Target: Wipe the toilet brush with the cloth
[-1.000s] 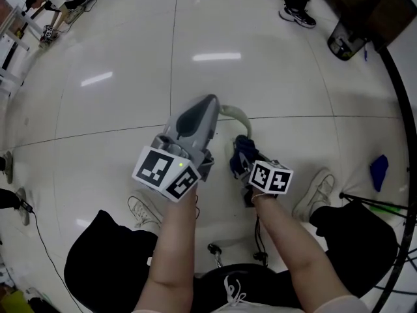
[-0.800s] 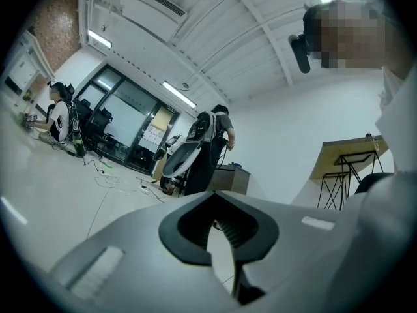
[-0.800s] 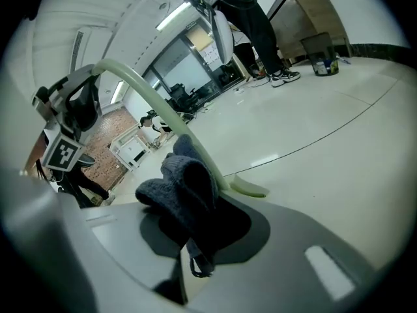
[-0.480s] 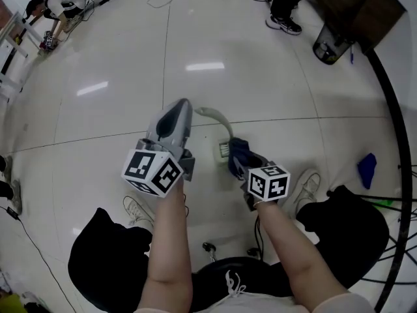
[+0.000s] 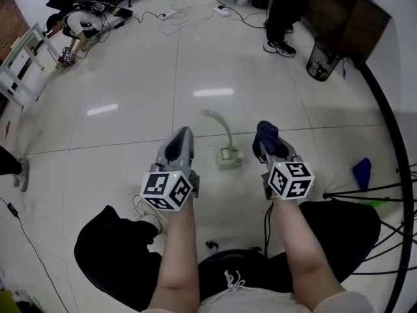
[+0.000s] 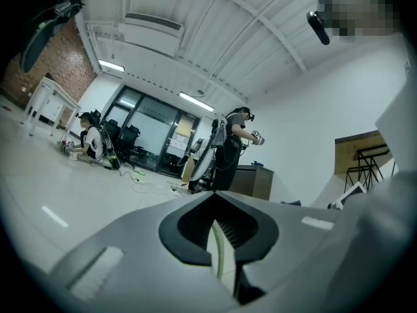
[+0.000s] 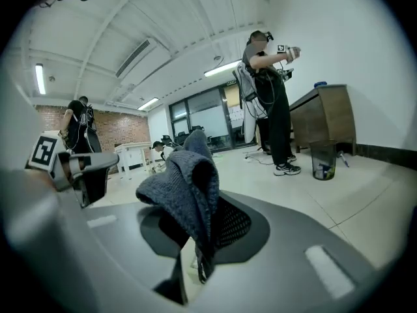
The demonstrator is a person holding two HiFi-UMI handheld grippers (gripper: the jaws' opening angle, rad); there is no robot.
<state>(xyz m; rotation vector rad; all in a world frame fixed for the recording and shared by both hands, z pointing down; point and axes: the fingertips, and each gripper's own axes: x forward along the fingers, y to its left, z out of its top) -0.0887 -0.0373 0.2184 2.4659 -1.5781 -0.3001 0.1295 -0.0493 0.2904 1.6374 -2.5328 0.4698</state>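
On the pale tiled floor, between the 2 grippers, the toilet brush is lying on its own, touching neither of them, and only the head view is showing it. It is looking pale greenish-white, with 1 thin curved handle running away from the person and 1 blocky head at the near end. The left gripper is hovering just left of the brush. Its own view is showing what the head view is not: the left gripper is keeping its jaws drawn together at the tips, with only a thin slit of light between the dark ribbed pads and nothing caught there. The right gripper is hovering just right of the brush, and the right gripper view is making its grip plain: the jaws are pinching 1 dark blue knitted cloth, which is bunching up above the right gripper in a folded hump. From the head view the cloth is showing only as a dark lump at the gripper's tip. The right gripper view is also showing 1 person standing beside 1 wooden cabinet and 1 waste bin; the head view is showing that bin from above.
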